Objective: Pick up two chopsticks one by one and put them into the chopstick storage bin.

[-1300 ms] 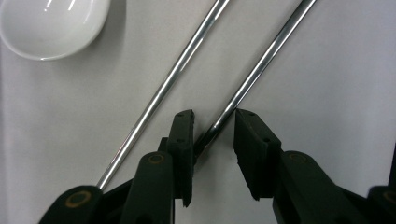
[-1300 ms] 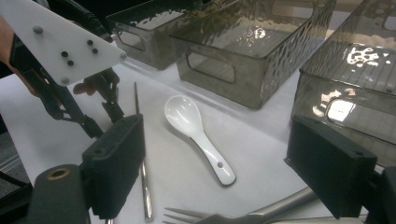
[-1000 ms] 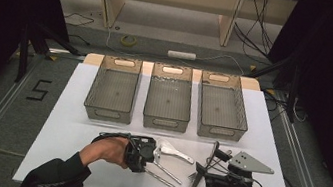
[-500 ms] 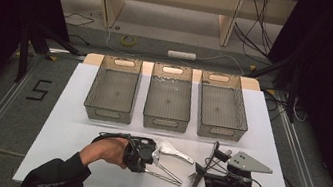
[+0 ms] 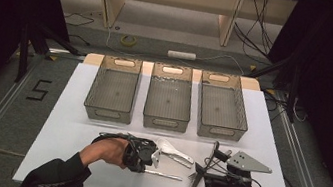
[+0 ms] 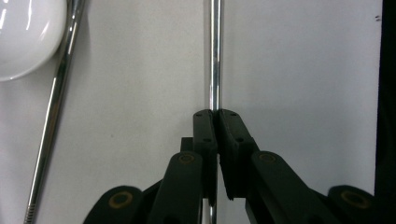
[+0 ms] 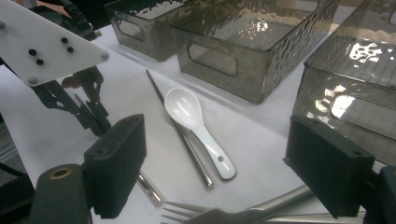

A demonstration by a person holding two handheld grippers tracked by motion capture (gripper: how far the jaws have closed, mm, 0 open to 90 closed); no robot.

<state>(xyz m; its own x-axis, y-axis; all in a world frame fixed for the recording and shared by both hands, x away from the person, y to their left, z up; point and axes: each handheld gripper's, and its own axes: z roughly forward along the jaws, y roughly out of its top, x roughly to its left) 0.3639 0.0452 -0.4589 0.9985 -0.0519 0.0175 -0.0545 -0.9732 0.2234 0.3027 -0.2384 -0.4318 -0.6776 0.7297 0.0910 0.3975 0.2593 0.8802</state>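
Two tools work low on the white counter [image 5: 73, 124]. Left tool [image 6: 216, 114] has just closed its jaws on a steel chopstick [image 6: 214, 56] lying flat beside the white spoon [image 5: 173, 149]. Right tool [image 7: 215, 175] stands wide, a fork [image 7: 219, 213] between its jaws.

- A thin, shiny metal chopstick [image 6: 214, 56] lies flat on the white counter [image 6: 299, 70]. One end is pinched between the left claw's [image 6: 216, 114] closed black jaws, and the rest runs straight ahead of them.
- In the high view the same chopstick [image 5: 164, 175] juts out to the right of that claw [image 5: 147, 164], its free tip stopping short of the right claw [image 5: 202, 172].
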